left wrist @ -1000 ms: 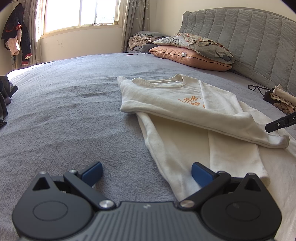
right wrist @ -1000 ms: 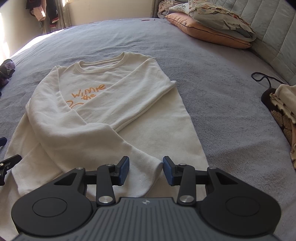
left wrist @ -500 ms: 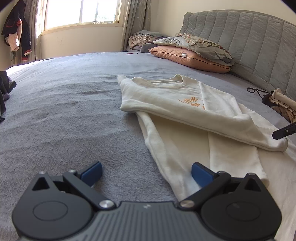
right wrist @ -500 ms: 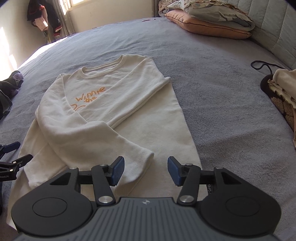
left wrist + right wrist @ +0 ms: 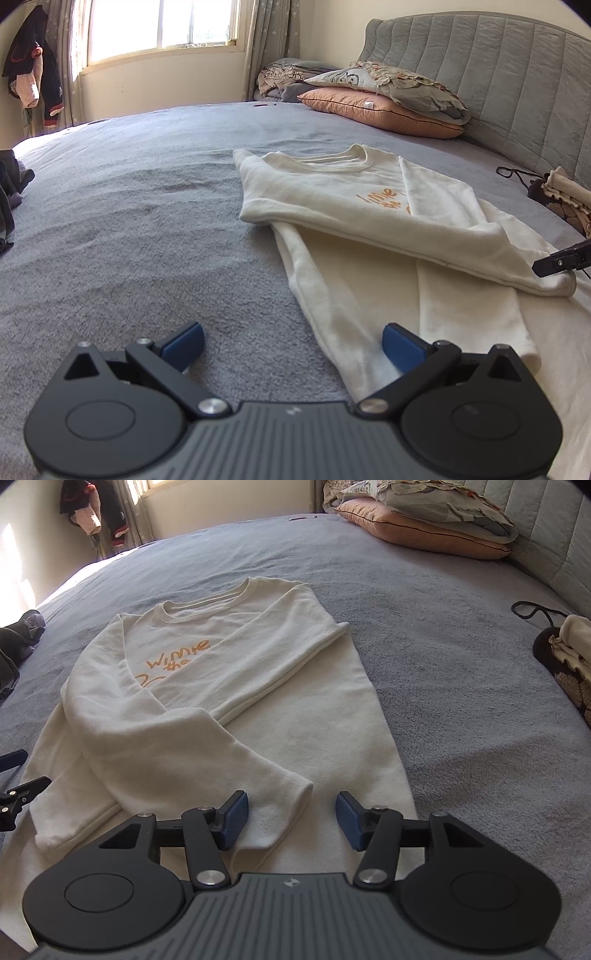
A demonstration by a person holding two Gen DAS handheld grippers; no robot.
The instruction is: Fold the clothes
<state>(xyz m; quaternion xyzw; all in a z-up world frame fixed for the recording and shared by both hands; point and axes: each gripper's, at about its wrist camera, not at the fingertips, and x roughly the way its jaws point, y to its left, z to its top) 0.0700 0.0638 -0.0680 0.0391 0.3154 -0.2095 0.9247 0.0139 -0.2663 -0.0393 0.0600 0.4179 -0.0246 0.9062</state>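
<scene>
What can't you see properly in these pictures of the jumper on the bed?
- Orange writing on the cream sweatshirt: both views, the crossed sleeves cover its lower lines.
- Sweatshirt's bottom hem: right wrist view, the right gripper blocks it.
- Dark clothes at the bed's edge: both views, cut off by the frame.
- Frilly bundle beside the headboard: both views, partly out of frame.
- Left gripper: only its fingertips show in the right wrist view.

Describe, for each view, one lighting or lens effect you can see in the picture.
Left wrist view: the window is blown out white, and the headboard bows from fisheye distortion. Right wrist view: a glare patch washes out the wall at left, with dark vignetted corners.
</scene>
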